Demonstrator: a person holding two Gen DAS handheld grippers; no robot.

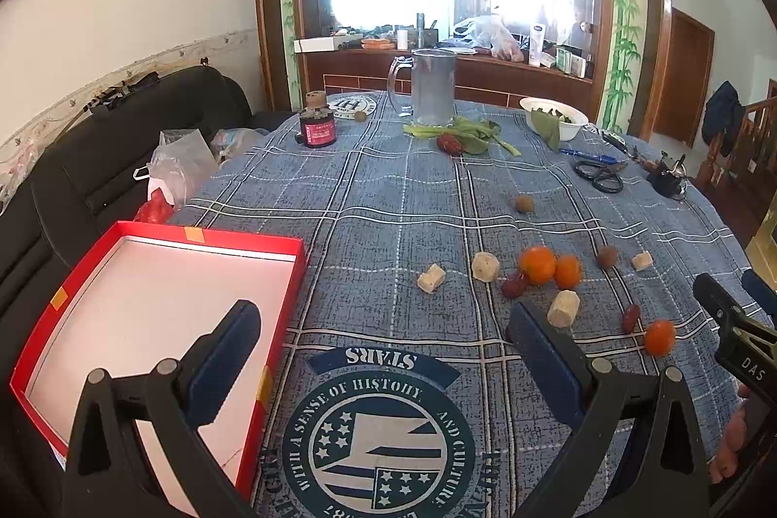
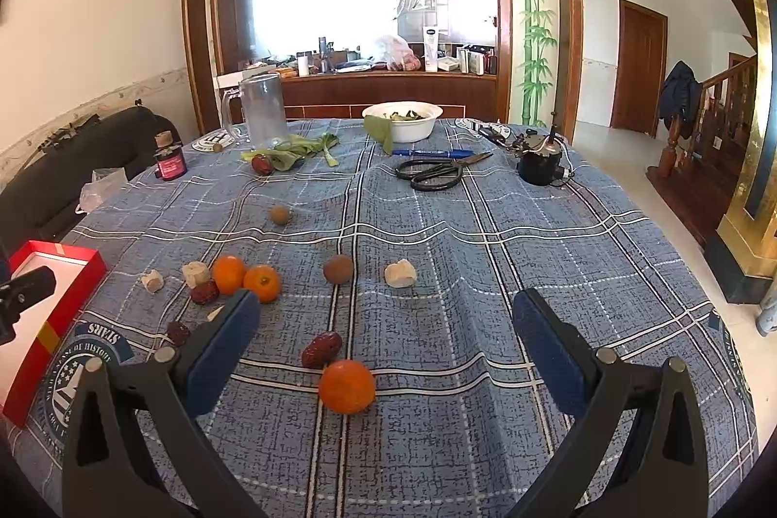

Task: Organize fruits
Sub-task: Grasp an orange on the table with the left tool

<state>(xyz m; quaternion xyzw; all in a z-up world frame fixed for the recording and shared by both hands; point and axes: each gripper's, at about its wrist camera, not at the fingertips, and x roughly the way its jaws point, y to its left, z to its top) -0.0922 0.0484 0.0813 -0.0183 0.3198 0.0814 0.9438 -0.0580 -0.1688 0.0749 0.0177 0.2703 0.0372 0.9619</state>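
Note:
A red box (image 1: 145,309) (image 2: 53,299) with a white inside lies open and empty at the table's left edge. Small oranges (image 1: 536,264) (image 2: 347,386), dark red dates (image 1: 514,286) (image 2: 321,349), brown round fruits (image 1: 524,204) (image 2: 338,268) and pale beige chunks (image 1: 485,266) (image 2: 400,273) lie scattered on the blue plaid cloth. My left gripper (image 1: 383,324) is open, its left finger over the box. My right gripper (image 2: 386,324) is open above the nearest orange and date, holding nothing. The right gripper also shows at the right edge of the left wrist view (image 1: 738,324).
At the far side stand a glass mug (image 1: 430,88) (image 2: 262,110), a small dark bottle (image 1: 318,127), leafy greens (image 1: 466,132), a white bowl (image 1: 553,115) (image 2: 403,120), scissors (image 2: 437,171), a blue pen (image 2: 432,153) and a black device (image 2: 539,163). A dark sofa (image 1: 97,158) lies left.

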